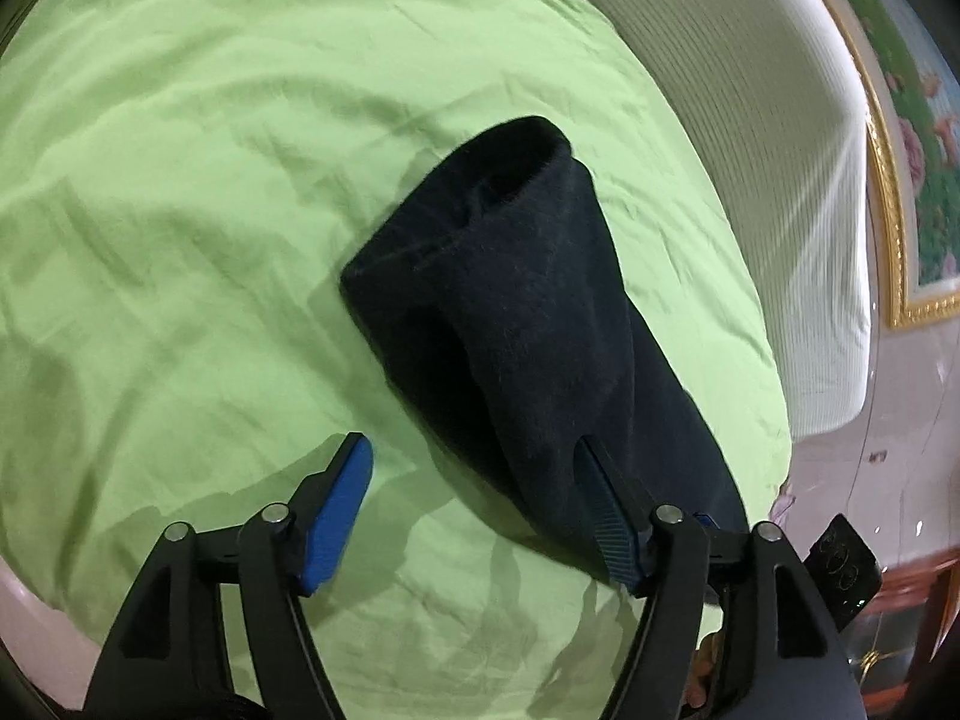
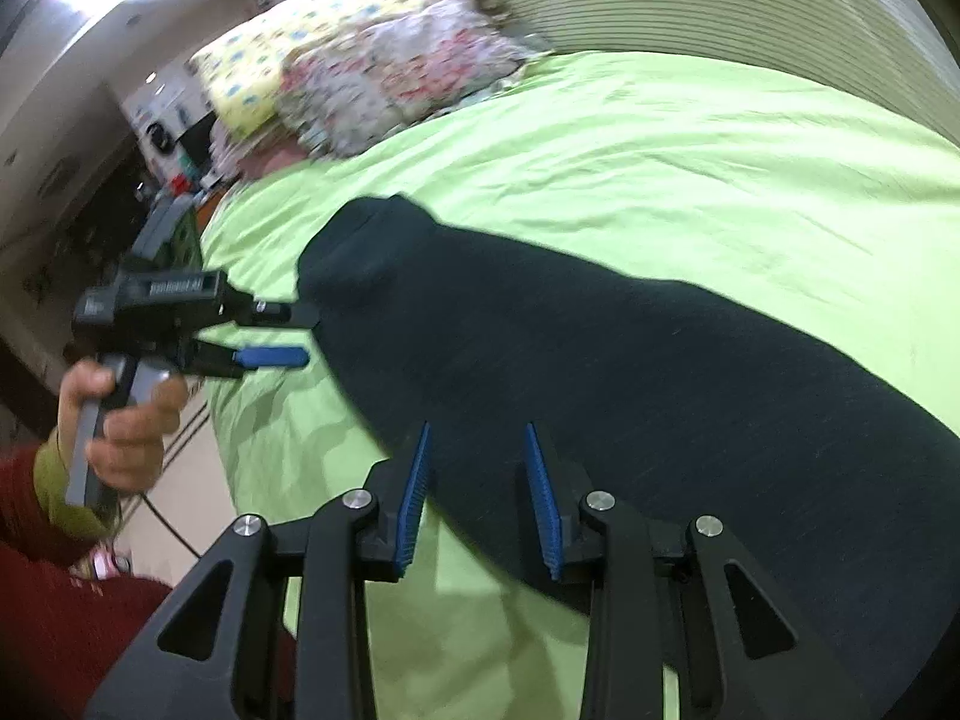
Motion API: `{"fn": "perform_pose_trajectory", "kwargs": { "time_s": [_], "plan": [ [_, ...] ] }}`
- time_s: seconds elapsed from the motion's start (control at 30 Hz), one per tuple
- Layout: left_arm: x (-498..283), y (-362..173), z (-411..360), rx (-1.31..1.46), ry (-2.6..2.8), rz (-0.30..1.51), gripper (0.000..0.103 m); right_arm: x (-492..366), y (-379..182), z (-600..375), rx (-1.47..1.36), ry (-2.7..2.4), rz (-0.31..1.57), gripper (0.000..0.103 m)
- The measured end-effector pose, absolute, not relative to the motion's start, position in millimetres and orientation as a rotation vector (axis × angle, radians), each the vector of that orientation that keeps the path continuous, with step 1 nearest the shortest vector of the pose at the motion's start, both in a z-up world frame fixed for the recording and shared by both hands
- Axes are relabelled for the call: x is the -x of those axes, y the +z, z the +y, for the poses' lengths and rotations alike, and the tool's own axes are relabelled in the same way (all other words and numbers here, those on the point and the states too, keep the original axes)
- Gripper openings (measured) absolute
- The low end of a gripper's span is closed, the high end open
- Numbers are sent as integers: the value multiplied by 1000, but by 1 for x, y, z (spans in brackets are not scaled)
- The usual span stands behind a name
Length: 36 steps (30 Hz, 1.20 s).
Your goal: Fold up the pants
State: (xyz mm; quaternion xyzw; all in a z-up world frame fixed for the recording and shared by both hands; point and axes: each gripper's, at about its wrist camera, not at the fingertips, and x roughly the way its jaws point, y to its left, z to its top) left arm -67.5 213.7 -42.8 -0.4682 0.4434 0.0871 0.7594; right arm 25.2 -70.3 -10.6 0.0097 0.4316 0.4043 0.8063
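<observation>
Dark navy pants [image 1: 516, 312] lie folded lengthwise on a green bedsheet [image 1: 180, 180]; they also show in the right wrist view [image 2: 600, 360]. My left gripper [image 1: 474, 450] is open, its right finger [image 1: 606, 504] against the near edge of the pants, its left finger [image 1: 336, 510] over bare sheet. In the right wrist view the left gripper [image 2: 300, 336] is open at the edge of the pants. My right gripper [image 2: 477, 438] is open and empty, its fingers [image 2: 414, 498] just above the pants' near edge.
The green sheet [image 2: 660, 150] covers the bed. Floral pillows [image 2: 360, 72] lie at the head. A ribbed white headboard [image 1: 750, 150] stands behind. A gold-framed picture [image 1: 900, 180] hangs on the wall. A hand [image 2: 120, 414] in a red sleeve holds the left gripper.
</observation>
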Motion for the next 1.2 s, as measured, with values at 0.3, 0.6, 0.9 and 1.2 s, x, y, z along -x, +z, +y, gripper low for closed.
{"fn": "perform_pose_trajectory", "kwargs": {
  "time_s": [0.3,0.6,0.9,1.2],
  "plan": [
    [67,-51,237,1010,252,893,75,-101,4,-87,-75,689,914,34],
    [64,-55,242,970,216,866,59,-170,-27,-52,128,718,1091,34],
    [40,-57,235,935,236,848,45,-161,-42,-38,272,799,1169,34],
    [43,-25,230,857,149,774,21,-135,-6,-45,370,730,957,11]
  ]
}}
